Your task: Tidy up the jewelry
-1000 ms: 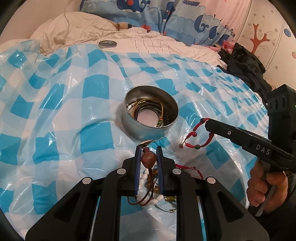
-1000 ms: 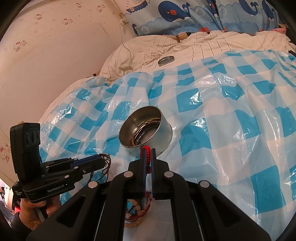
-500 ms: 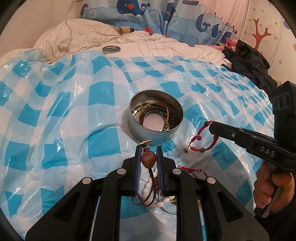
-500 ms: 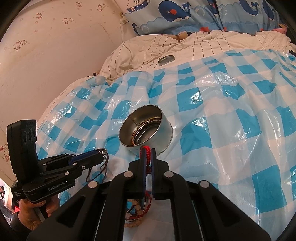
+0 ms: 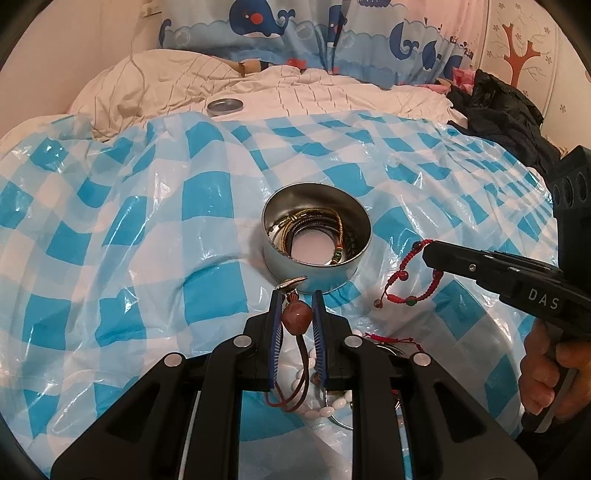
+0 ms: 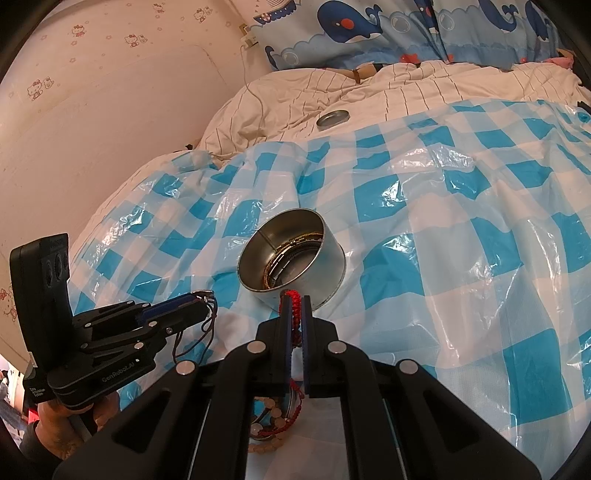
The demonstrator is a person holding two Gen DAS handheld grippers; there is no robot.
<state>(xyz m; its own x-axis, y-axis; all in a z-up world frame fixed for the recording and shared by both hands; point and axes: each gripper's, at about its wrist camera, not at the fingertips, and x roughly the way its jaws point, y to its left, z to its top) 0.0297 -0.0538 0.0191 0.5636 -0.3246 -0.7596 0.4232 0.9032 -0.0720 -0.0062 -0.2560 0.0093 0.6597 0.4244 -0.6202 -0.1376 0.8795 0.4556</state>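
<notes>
A round metal tin point(image 5: 317, 242) point(image 6: 291, 264) stands on the blue-checked plastic sheet with several bangles inside. My left gripper point(image 5: 297, 299) point(image 6: 201, 308) is shut on a brown-red bead pendant point(image 5: 296, 318) on a dark cord, just short of the tin's near wall. My right gripper point(image 6: 294, 301) point(image 5: 428, 251) is shut on a red braided bracelet point(image 5: 408, 275) point(image 6: 291, 314), which hangs to the right of the tin. Loose jewelry, among it white beads point(image 5: 332, 404) and a red cord point(image 5: 391, 338), lies under my grippers.
The tin's lid point(image 5: 225, 106) point(image 6: 332, 119) lies far back on the cream quilt. Whale-print pillows point(image 5: 295, 33) line the headboard. Dark clothing point(image 5: 506, 118) is heaped at the right. A person's hand point(image 5: 550, 369) holds the right gripper's handle.
The left wrist view has tilted and rolled a little, so the tin sits further right and lower in it. Both grippers keep their hold and their place.
</notes>
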